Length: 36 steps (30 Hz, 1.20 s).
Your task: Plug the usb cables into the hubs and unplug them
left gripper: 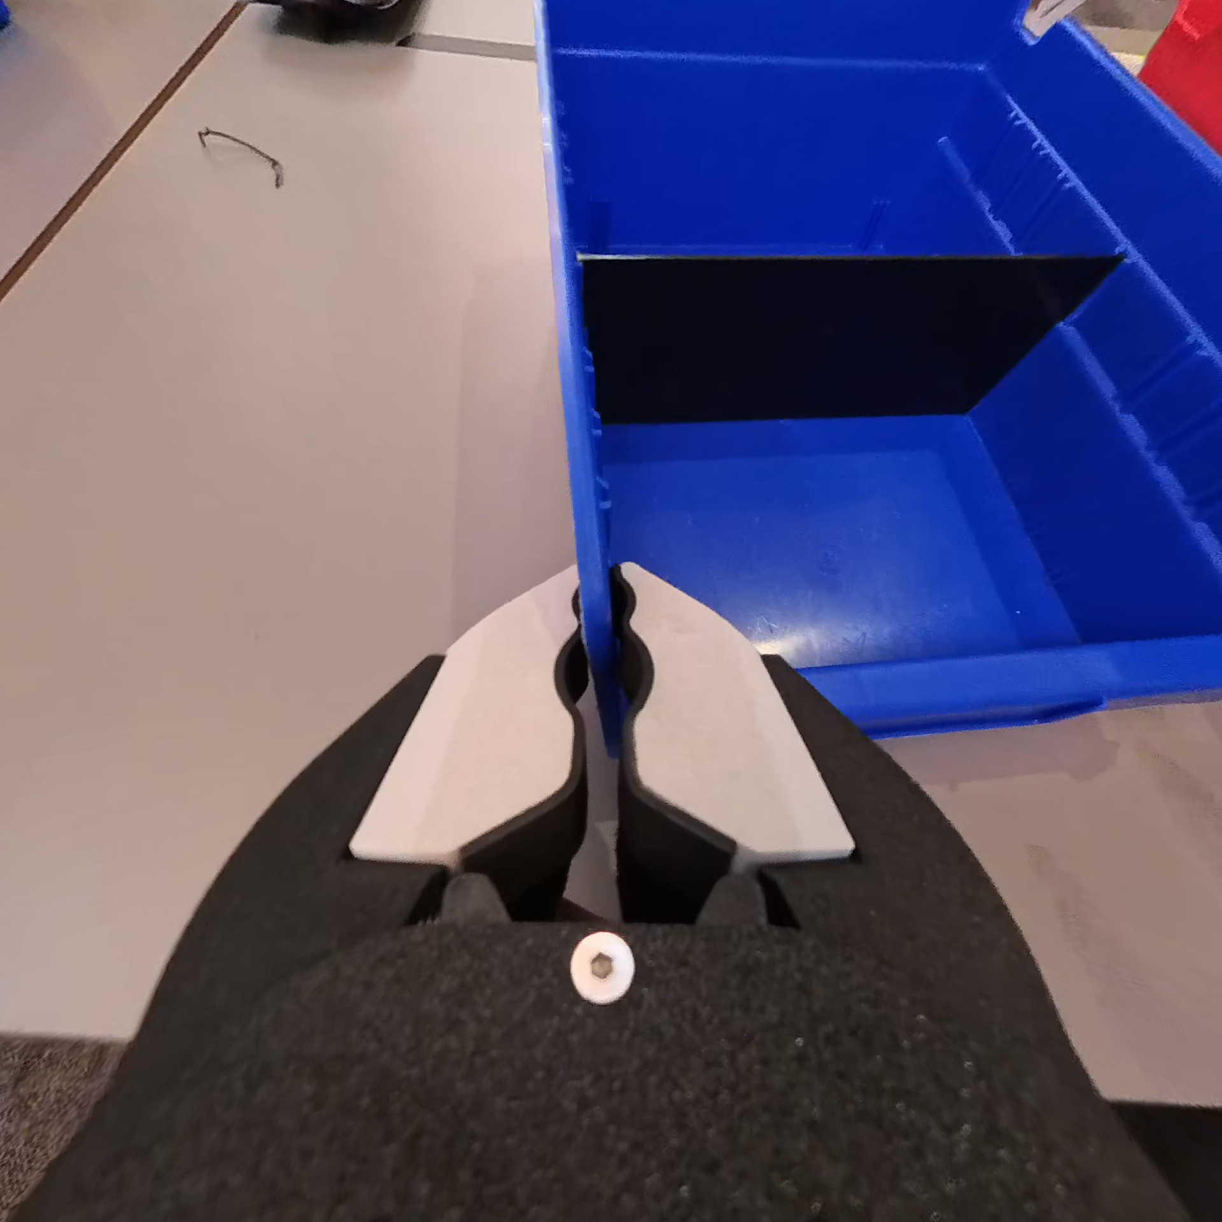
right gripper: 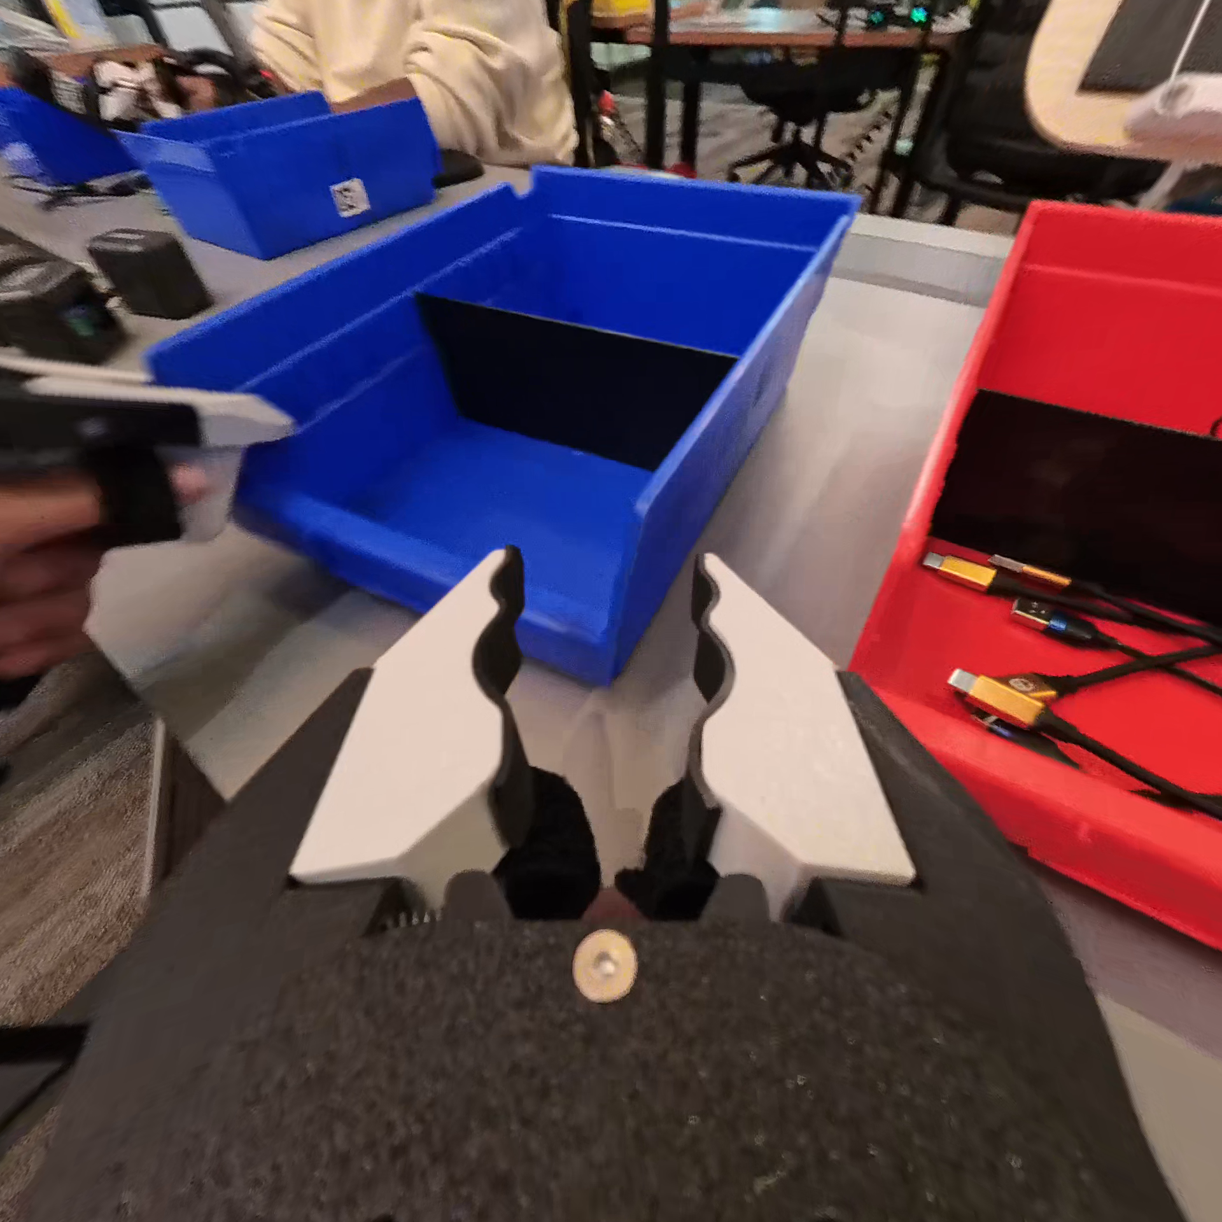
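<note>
Bench (left gripper: pixel 264 463) surface here is a pale grey laminate, matt and lightly scuffed, with a dark seam running along one panel edge and a small bent wire (left gripper: pixel 241 155) lying loose on it. Beyond the near edge a mottled grey carpet (right gripper: pixel 73 859) shows.

On the bench sits a blue bin (right gripper: pixel 694 476), open-topped, split across its middle by a black divider (left gripper: pixel 826 337); both compartments look bare. The left gripper (left gripper: pixel 600 628) has its jaws clenched on the bin's left side wall near the front corner, one finger outside the wall and one inside. In the right wrist view that same gripper (right gripper: pixel 251 423) shows at the bin's far rim, a hand (right gripper: pixel 46 549) wrapped round its handle.

The right gripper (right gripper: pixel 605 595) hovers just in front of the bin's low front lip, jaws released and spread wide, nothing between them.

Just beside the blue bin, apart from it by a strip of bench, stands a red bin (right gripper: pixel 926 542) with its own black divider; several black cables (right gripper: pixel 1091 661) with gold and blue plugs lie in its near compartment.

Farther back are two more blue bins (right gripper: pixel 284 178), dark boxy devices (right gripper: pixel 149 271), a person in a cream sleeve (right gripper: pixel 463 66), another table and black office chairs (right gripper: pixel 793 112).
</note>
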Available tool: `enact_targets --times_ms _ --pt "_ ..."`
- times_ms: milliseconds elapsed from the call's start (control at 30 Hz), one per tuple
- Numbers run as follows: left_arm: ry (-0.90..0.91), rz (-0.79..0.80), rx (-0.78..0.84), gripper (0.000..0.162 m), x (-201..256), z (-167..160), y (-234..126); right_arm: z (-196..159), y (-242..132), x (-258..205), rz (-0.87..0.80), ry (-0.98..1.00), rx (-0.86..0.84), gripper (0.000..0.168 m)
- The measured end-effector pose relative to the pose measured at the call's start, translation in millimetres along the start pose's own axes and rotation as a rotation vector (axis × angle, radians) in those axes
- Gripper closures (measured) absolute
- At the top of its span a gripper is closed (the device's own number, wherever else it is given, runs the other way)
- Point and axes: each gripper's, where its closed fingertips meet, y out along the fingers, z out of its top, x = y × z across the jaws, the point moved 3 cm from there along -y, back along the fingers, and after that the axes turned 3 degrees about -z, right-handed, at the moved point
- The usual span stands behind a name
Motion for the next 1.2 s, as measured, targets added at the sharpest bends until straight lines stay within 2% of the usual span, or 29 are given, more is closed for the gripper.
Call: enact_targets --times_ms 67,133,167,200,233,433,533,700,833,967,1100,1200 --pt "-0.012 0.017 0.005 0.159 2.8 -6.2 -9.7 -3.1 14.7 -4.6 -0.013 0.026 -0.036 0.127" --pt "-0.027 0.039 0.009 0.159 5.9 -12.9 -20.0 -3.5 24.9 -6.5 -0.027 0.051 -0.041 0.127" --pt "-0.031 0.055 0.011 0.158 6.8 -16.4 -25.5 -2.5 28.1 -3.8 -0.056 0.044 -0.034 0.135" --pt "-0.029 0.074 0.010 0.158 6.7 -20.0 -31.1 -1.6 30.3 2.0 -0.107 0.027 -0.028 0.155" --pt "-0.026 0.094 0.008 0.158 5.9 -23.2 -36.9 -1.7 32.7 1.7 -0.107 0.005 -0.032 0.161" --pt "-0.014 0.211 0.016 0.158 -1.6 -40.6 -71.9 1.4 30.1 -21.1 -0.072 -0.050 -0.011 0.165" --pt "-0.046 0.234 0.069 0.159 -3.6 -37.8 -91.9 16.1 17.4 -31.6 -0.059 -0.090 0.054 0.165" --pt "0.009 0.254 0.249 0.158 20.7 5.8 -119.3 73.5 -14.7 -14.2 -0.129 -0.153 0.229 0.164" --pt "0.057 0.181 0.364 0.158 65.8 62.7 -120.8 130.5 -54.6 32.5 -0.245 -0.164 0.354 0.164" --pt "0.120 0.022 0.419 0.158 141.8 118.1 -104.0 165.1 -107.1 109.5 -0.412 -0.165 0.414 0.165" --pt "0.223 -0.133 0.448 0.157 249.0 149.3 -75.6 160.7 -165.7 207.5 -0.590 -0.066 0.397 0.165" --pt "0.329 -0.197 0.439 0.157 339.8 149.9 -40.8 134.7 -207.7 287.3 -0.730 0.029 0.364 0.165"
